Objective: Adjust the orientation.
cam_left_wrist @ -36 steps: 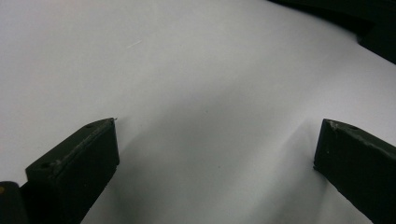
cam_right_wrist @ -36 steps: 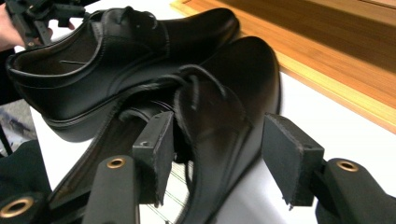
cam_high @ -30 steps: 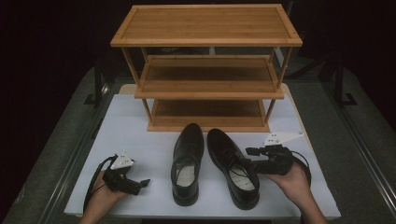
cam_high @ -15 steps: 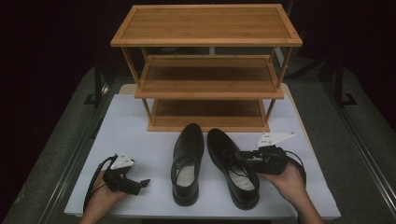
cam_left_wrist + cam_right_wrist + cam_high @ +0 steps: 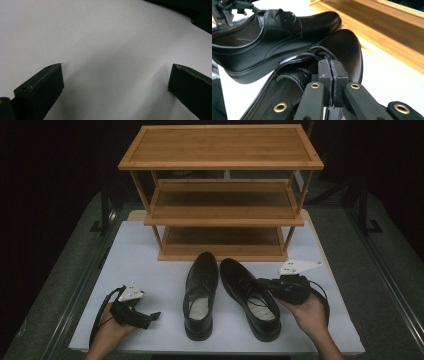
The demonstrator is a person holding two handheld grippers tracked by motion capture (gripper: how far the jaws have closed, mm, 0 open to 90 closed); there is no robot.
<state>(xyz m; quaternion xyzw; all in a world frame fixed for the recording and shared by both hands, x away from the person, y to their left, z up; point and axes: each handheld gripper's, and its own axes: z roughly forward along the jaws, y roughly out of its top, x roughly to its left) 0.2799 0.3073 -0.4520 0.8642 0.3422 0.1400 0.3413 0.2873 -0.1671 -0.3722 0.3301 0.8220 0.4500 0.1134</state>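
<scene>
two black leather shoes stand side by side on the white desk [image 5: 150, 250], toes pointing toward a three-tier wooden shoe rack [image 5: 222, 195] just beyond them. the right gripper [image 5: 329, 71] sits at the outer side of the right shoe [image 5: 250, 297], held in the person's right hand [image 5: 310, 312]. its fingers have just been closing and now stand pressed together at the shoe's opening, by the laces; in the right gripper view the pads meet right at the collar edge, and whether a bit of leather or lace is pinched between them cannot be told. the left shoe [image 5: 200, 295] stands untouched just beside it, nearly parallel. the left gripper [image 5: 116, 82] rests low over the bare desk near the front left, well apart from both shoes, held in the left hand [image 5: 107, 335]; its fingers are spread wide with nothing between them.
</scene>
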